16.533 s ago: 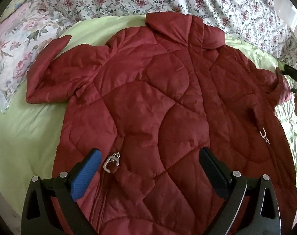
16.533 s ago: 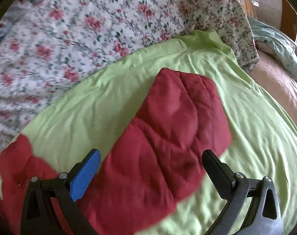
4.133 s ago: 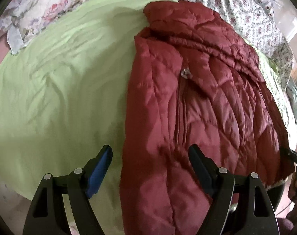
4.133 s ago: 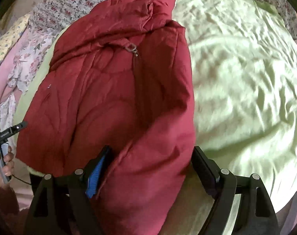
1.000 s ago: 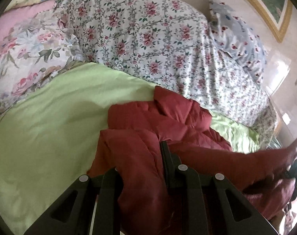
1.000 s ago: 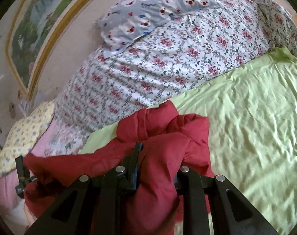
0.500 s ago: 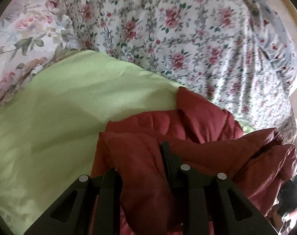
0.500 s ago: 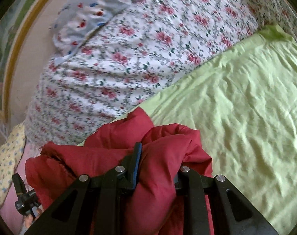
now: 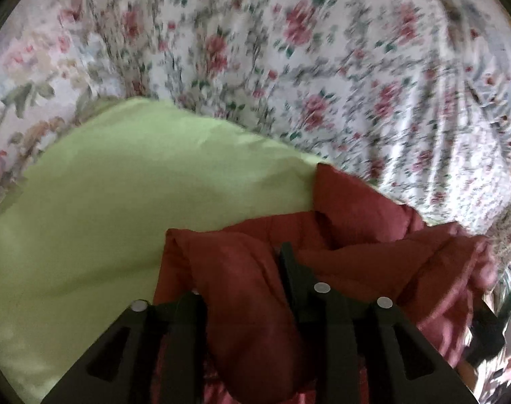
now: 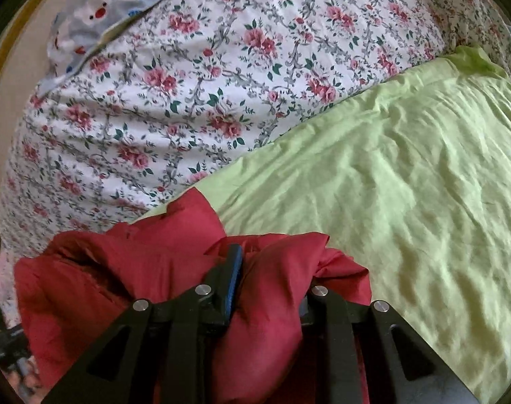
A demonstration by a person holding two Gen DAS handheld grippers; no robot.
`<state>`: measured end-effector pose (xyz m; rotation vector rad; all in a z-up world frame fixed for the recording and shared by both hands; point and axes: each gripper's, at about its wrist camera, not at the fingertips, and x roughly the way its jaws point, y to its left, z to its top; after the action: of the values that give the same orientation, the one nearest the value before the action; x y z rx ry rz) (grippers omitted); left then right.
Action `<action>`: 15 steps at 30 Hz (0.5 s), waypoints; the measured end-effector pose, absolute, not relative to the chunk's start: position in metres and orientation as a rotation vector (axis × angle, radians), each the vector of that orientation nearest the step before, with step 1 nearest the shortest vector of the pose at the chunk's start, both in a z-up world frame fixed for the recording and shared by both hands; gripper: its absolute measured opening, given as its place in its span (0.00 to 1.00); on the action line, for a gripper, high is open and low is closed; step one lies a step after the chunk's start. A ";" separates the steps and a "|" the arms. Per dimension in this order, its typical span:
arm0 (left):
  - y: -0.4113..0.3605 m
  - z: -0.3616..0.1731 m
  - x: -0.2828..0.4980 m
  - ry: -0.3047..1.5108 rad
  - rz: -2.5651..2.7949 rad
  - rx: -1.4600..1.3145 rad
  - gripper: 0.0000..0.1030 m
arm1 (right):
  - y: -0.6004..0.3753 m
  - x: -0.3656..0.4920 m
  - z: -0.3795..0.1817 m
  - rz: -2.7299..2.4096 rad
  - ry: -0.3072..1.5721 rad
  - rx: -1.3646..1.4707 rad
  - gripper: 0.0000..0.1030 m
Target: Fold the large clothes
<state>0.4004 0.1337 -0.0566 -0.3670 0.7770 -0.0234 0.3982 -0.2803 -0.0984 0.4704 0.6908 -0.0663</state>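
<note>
Both claws pinched bunched folds of the red quilted jacket (image 9: pixel 248 289) on the green sheet (image 9: pixel 120 202): the left claw (image 9: pixel 242 269), jaws just easing apart, and the right claw (image 10: pixel 272 269). Ideally both edges land level and aligned before release.

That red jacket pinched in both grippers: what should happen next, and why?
Probably lower it and let go. The red jacket bulges between both the left gripper and the right gripper, its folded edge brought close to the floral quilt; the left jaws have just been opening.
</note>
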 end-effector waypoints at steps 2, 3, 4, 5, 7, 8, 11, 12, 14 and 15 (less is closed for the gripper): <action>0.133 -0.046 0.381 0.738 -0.034 -0.344 0.31 | -0.277 0.401 -0.098 -0.064 0.692 0.452 0.21; 0.133 -0.039 0.367 0.709 -0.040 -0.332 0.34 | -0.275 0.402 -0.098 -0.064 0.691 0.442 0.21; 0.132 -0.035 0.357 0.696 -0.044 -0.329 0.37 | -0.273 0.403 -0.098 -0.067 0.691 0.434 0.21; 0.129 -0.029 0.343 0.669 -0.051 -0.321 0.39 | -0.272 0.404 -0.097 -0.070 0.692 0.428 0.21; 0.125 -0.024 0.321 0.639 -0.056 -0.302 0.47 | -0.271 0.405 -0.097 -0.082 0.695 0.421 0.21; 0.119 -0.023 0.309 0.627 -0.073 -0.286 0.48 | -0.272 0.405 -0.097 -0.084 0.696 0.425 0.21; 0.097 -0.027 0.283 0.632 -0.158 -0.245 0.49 | -0.274 0.407 -0.098 -0.090 0.700 0.431 0.21; 0.092 -0.029 0.278 0.638 -0.180 -0.233 0.50 | -0.274 0.407 -0.098 -0.092 0.702 0.430 0.21; 0.073 -0.040 0.272 0.670 -0.241 -0.193 0.50 | -0.273 0.408 -0.097 -0.094 0.705 0.427 0.21; 0.063 -0.050 0.274 0.694 -0.236 -0.153 0.50 | -0.273 0.408 -0.097 -0.093 0.705 0.427 0.21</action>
<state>0.2738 0.0626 -0.0497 -0.1531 0.6941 -0.2357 0.4080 -0.2730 -0.0968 0.4273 0.7053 -0.0926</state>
